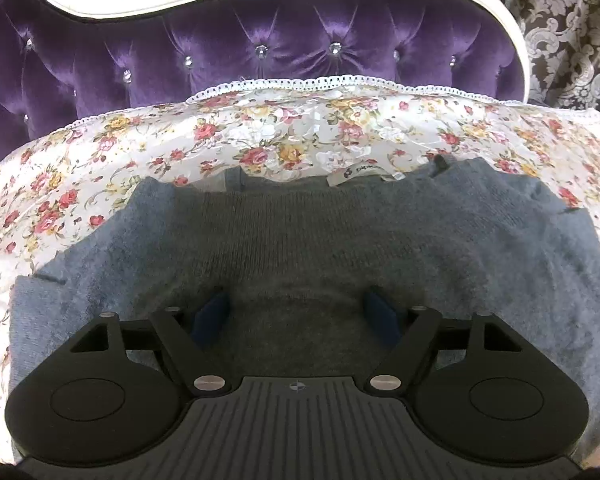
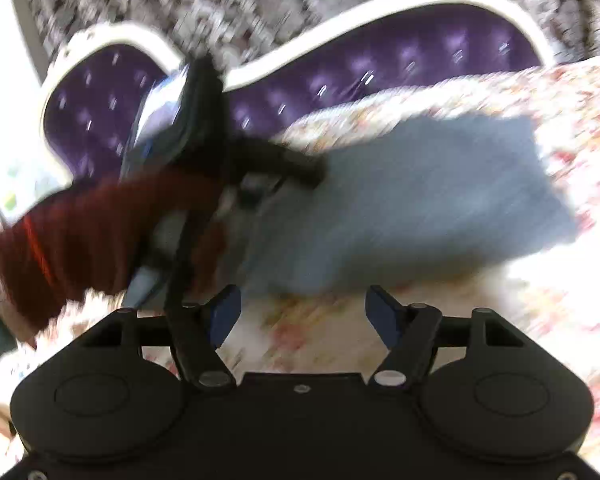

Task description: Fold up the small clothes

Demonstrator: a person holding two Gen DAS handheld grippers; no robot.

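On the bed: grey-blue sweater [image 1: 300, 240] spread on the flowered bedspread [image 1: 100, 168], neck label [image 1: 364, 175] toward the purple headboard [image 1: 260, 44].
Sweater, state: seemingly partly folded, with side flaps turned in over a darker middle panel; outline close to a rectangle in the right wrist view [image 2: 420, 200], though badly blurred there.
Done so far: probably the sides or sleeves brought inward, judging by the lighter flaps lying left and right over the body.
Left to do: likely a fold across the length, hem toward neck, then squaring up; no finished small bundle seen yet.
Left gripper [image 1: 296, 316]: spread wide just over the middle of the sweater, nothing pinched between the blue pads [image 1: 212, 312].
Right gripper [image 2: 304, 316]: spread too, empty, over bare bedspread just short of the sweater's near edge.
Around: dark red sleeve [image 2: 80, 240] holding the other tool at the sweater's left side in the right wrist view; patterned wall [image 1: 572, 20] behind the headboard.
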